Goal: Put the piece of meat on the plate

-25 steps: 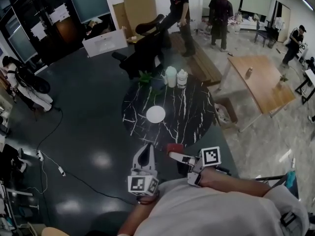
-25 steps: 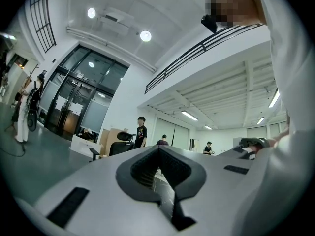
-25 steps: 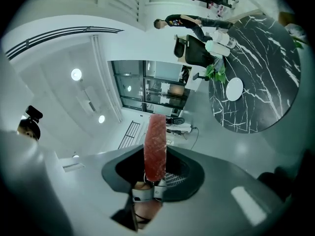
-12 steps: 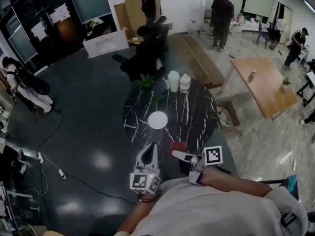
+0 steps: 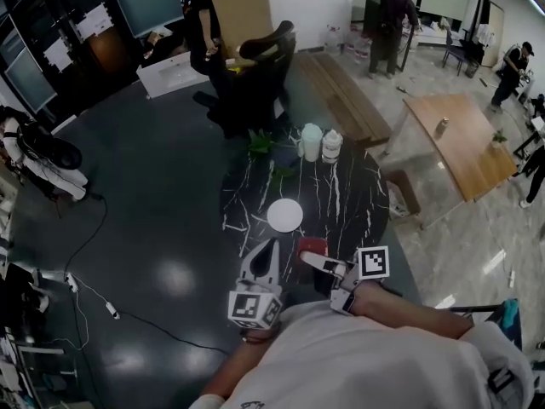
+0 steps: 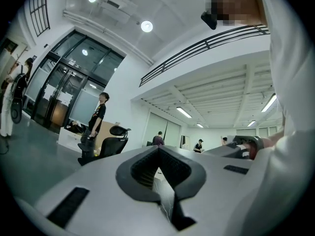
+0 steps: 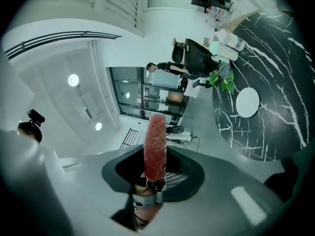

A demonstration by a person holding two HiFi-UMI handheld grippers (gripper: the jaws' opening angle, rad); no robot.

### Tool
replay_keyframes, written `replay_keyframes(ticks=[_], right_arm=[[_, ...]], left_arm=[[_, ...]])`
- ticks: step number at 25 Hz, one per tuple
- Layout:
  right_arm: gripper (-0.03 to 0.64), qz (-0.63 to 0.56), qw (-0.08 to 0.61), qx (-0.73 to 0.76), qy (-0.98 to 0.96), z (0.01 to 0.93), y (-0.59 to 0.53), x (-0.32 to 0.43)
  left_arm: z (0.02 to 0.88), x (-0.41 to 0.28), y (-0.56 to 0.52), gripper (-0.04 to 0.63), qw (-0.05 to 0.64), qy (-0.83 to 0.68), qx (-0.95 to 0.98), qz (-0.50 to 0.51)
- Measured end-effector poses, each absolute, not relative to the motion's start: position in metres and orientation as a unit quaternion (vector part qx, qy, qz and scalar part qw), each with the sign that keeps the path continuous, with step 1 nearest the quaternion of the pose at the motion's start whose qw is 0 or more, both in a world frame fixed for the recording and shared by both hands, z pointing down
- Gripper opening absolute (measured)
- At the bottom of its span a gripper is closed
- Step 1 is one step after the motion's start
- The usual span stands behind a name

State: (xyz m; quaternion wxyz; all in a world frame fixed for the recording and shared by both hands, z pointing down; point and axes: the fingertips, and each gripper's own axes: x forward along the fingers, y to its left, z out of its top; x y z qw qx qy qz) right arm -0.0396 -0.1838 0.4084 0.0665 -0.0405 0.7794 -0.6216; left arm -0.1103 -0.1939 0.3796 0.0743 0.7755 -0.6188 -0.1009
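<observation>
**Meat brought up to the table, plate not yet reached**

Since a second ago, the table (image 5: 345, 216) and the plate (image 5: 285, 216) are drawn closer to both grippers, which are now held at the table's near edge. Far off, a person in black (image 5: 200, 24) is shifted left, past the chair (image 5: 255, 79).

On the left, the left gripper (image 5: 271, 248) is kept pressed together and nothing is carried in it. To its right, the meat (image 5: 312, 247) is pinched by one end in the right gripper (image 5: 306, 258), with the rest stuck out past the jaws. It is held just near of the plate, not yet above it. The carry is judged almost done. A short reach farther and slightly left seems needed before the meat can be set down.

The plate is bare, and nothing is seen between it and the meat. A plant (image 5: 260, 143) and two white jugs (image 5: 312, 141) are stood at the table's far edge, well apart from the plate, so no obstacle is posed.
</observation>
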Motion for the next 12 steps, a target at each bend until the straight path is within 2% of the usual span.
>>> replay_keyframes(ticks=[12], right_arm=[[0.086,-0.637,0.103,-0.079,0.76,0.409,-0.234,-0.118]], left_arm=[[0.38,-0.182,-0.256,0.006,0.081,-0.564,0.816,-0.098]])
